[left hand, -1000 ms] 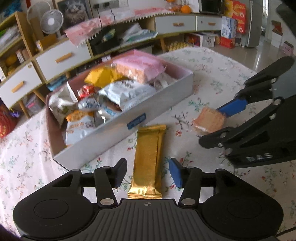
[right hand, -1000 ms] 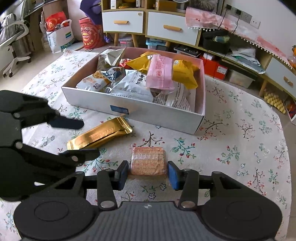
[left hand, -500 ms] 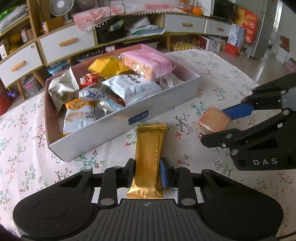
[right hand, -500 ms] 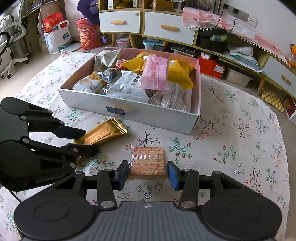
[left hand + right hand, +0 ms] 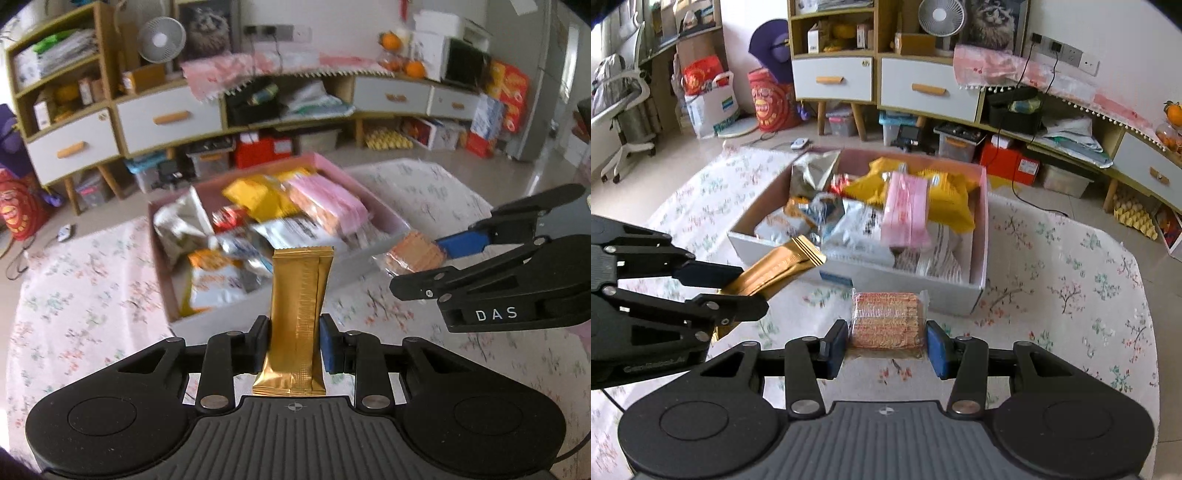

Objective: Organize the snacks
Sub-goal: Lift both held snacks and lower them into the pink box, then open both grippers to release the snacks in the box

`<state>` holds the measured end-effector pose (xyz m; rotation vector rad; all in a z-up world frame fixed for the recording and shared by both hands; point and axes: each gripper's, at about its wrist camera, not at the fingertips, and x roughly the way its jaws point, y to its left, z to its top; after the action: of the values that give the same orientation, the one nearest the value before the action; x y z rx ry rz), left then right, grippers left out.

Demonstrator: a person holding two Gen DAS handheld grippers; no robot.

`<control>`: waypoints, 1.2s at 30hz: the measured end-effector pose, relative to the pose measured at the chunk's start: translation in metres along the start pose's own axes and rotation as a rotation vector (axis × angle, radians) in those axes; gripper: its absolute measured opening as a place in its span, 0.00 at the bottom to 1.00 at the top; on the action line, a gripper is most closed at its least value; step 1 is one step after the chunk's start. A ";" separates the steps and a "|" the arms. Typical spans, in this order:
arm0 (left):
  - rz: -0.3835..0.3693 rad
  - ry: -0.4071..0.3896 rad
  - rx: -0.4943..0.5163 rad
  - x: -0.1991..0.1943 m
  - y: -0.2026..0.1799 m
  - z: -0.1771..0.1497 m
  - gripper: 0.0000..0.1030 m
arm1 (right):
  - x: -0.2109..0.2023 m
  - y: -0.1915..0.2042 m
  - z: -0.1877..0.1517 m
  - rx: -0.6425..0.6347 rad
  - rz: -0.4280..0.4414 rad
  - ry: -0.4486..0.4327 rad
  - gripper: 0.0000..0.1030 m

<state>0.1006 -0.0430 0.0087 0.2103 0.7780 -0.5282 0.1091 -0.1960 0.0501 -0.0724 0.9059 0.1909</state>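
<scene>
My left gripper is shut on a long gold bar wrapper and holds it above the table, pointing at the snack box. It also shows in the right wrist view. My right gripper is shut on a clear pack of orange crackers, lifted just in front of the box's near wall. The crackers also show in the left wrist view. The box holds several snack bags, with a pink pack on top.
The table has a floral cloth. Behind it stand white-drawer cabinets, a fan, storage bins on the floor and an office chair at far left.
Both grippers have lifted their snacks off the table and moved toward the box. The right gripper has closed on the crackers. The left kept its grip on the gold bar.
</scene>
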 end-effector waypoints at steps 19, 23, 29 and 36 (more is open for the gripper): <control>0.114 -0.045 -0.086 0.064 0.071 0.061 0.25 | 0.042 -0.009 0.059 0.181 0.141 -0.092 0.24; 0.100 -0.045 -0.106 0.081 0.079 0.065 0.25 | 0.055 -0.015 0.062 0.223 0.170 -0.091 0.24; 0.079 -0.066 -0.094 0.098 0.076 0.069 0.25 | 0.054 -0.020 0.064 0.244 0.185 -0.117 0.30; 0.072 -0.085 -0.085 0.101 0.071 0.068 0.31 | 0.050 -0.020 0.069 0.200 0.149 -0.139 0.45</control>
<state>0.2397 -0.0456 -0.0169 0.1363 0.7056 -0.4324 0.1964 -0.1996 0.0528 0.1924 0.7873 0.2396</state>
